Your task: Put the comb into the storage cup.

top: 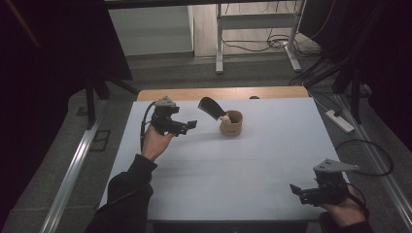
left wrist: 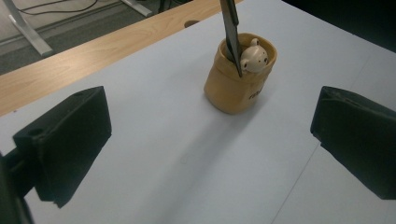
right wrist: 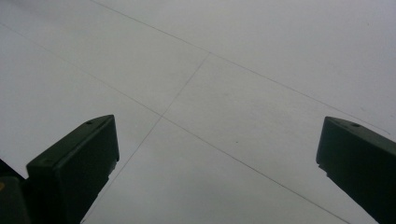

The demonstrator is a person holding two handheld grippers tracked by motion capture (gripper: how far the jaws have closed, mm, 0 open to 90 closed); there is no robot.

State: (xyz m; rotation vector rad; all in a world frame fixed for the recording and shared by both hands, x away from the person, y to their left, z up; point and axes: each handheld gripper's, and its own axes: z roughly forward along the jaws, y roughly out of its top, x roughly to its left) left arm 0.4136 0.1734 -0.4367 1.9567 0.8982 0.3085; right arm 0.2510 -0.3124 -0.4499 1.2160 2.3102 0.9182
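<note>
A tan cup (top: 231, 124) (left wrist: 238, 79) with a small bear figure (left wrist: 255, 58) at its rim stands upright at the far middle of the white table (top: 218, 165). A black flat tool (top: 212, 108) (left wrist: 231, 28) leans out of the cup toward the left. My left gripper (top: 190, 126) (left wrist: 210, 140) hovers left of the cup, open, jaws wide apart and empty, pointing at the cup. My right gripper (top: 294, 190) (right wrist: 215, 158) sits near the front right corner, open, with bare table between its jaws.
A wooden strip (top: 218, 93) runs along the table's far edge. Beyond it are desk legs (top: 219, 39) and cables (top: 272, 43) on the floor. A power strip (top: 340, 121) lies on the floor to the right. Dark curtains flank both sides.
</note>
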